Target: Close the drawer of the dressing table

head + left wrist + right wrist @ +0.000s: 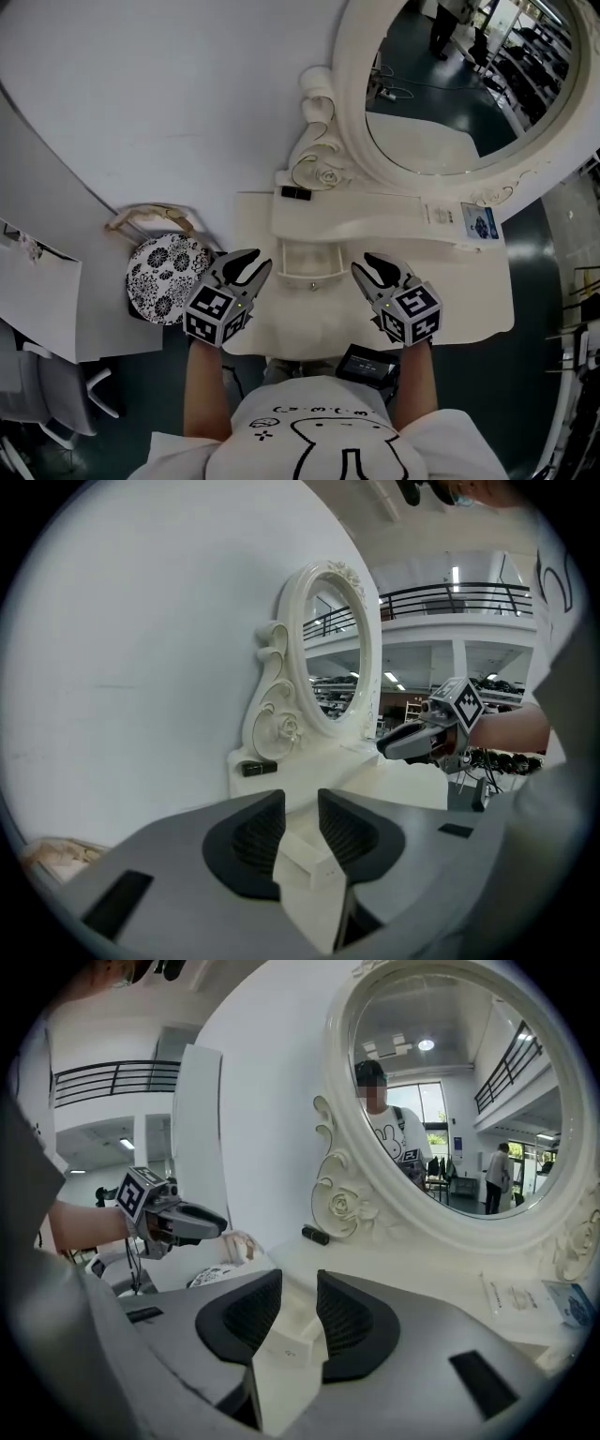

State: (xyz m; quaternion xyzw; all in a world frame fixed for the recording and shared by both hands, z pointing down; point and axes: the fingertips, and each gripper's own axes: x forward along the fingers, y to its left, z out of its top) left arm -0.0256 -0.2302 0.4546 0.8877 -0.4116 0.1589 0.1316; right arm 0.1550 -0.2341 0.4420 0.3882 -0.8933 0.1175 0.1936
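Soft even indoor light, dim corners in head view, fisheye bending at edges, black vignette around gripper views

White wall (169, 84), dark teal floor (544, 262)

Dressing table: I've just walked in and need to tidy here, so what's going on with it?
A person stands at the table with a gripper in each hand. The small drawer below the mirror is pulled out. The left tongs and right tongs sit on either side of it, both open, each aimed at a front corner of the drawer and gripping nothing. The drawer is not yet closed.
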